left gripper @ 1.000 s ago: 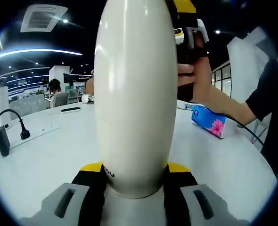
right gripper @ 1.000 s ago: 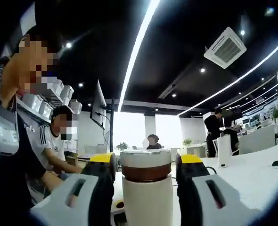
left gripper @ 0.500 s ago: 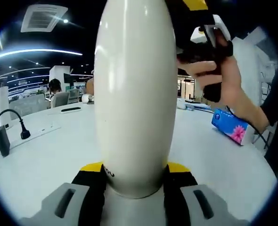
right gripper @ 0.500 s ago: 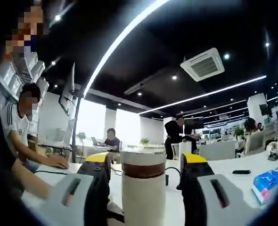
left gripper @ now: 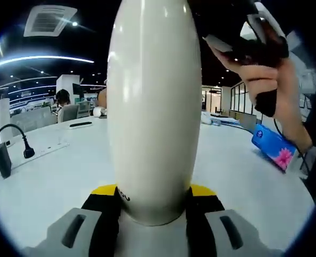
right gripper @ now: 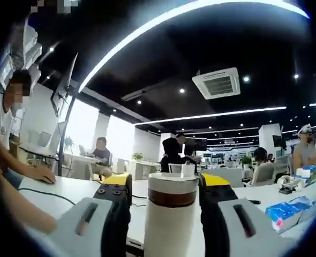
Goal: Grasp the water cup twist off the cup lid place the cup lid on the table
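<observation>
Between the yellow-padded jaws of the left gripper [left gripper: 153,195], in the left gripper view, stands the cream body of the water cup [left gripper: 153,107], upright, its base clamped from both sides. Clenched grip low on the body: judged as the anchor, so the cup cannot spin while the top is turned. Behind the cup lies the white table [left gripper: 51,176]. Right of the cup, a hand [left gripper: 265,80] holds the other gripper up near the cup's top. Beyond it, on the table, a blue tissue pack [left gripper: 271,145]. Left of the cup, a black power plug [left gripper: 27,150] with cable.

Right gripper view: the right gripper [right gripper: 165,193] has its jaws set either side of the cup lid [right gripper: 172,187], which is white with a brown band, seated on the cup. Pads appear to touch the lid, so I read this as grasping it for the twist. Lid not yet off. Blue tissue pack [right gripper: 286,211] sits right of the lid.
</observation>
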`<action>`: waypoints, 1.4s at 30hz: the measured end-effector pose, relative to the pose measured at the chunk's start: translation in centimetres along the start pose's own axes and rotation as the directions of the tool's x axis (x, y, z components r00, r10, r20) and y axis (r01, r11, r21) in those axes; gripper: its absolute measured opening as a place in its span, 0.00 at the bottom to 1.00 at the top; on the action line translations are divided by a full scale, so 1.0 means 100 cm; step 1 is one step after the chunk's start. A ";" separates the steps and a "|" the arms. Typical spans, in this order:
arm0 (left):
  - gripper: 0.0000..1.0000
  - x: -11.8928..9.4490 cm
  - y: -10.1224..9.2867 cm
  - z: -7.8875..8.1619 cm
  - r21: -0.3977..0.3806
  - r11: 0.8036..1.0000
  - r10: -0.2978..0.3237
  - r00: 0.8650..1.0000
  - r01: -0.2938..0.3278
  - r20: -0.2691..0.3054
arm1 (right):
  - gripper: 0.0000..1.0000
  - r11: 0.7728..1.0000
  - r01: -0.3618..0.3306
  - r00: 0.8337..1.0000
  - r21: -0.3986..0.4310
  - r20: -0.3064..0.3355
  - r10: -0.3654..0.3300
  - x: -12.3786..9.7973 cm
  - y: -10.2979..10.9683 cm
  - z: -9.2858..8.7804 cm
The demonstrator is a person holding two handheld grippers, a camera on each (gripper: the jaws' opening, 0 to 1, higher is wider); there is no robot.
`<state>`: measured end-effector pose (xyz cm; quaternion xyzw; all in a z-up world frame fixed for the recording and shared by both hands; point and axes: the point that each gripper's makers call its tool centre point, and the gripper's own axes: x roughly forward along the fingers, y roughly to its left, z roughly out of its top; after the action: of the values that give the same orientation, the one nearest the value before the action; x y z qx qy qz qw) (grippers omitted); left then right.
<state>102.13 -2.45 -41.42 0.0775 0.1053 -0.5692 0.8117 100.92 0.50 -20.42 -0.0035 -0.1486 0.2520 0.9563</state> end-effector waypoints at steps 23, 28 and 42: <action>0.50 0.001 0.001 0.000 0.000 1.000 0.000 1.000 0.000 -0.001 | 0.46 0.996 0.081 0.996 0.033 -0.045 -0.079 0.008 -0.007 -0.007; 0.50 0.001 0.003 -0.001 -0.001 1.000 0.000 1.000 0.000 -0.001 | 0.44 0.997 0.056 0.998 0.052 -0.039 -0.054 0.008 -0.010 -0.007; 0.50 0.003 0.005 -0.001 -0.001 1.000 0.001 1.000 -0.001 -0.001 | 0.43 0.985 -0.150 0.989 0.090 0.021 0.148 0.011 -0.003 -0.007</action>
<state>102.70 -2.50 -41.56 0.0776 0.1060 -0.5686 0.8121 102.15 0.81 -20.73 0.0310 -0.1430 0.3294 0.9328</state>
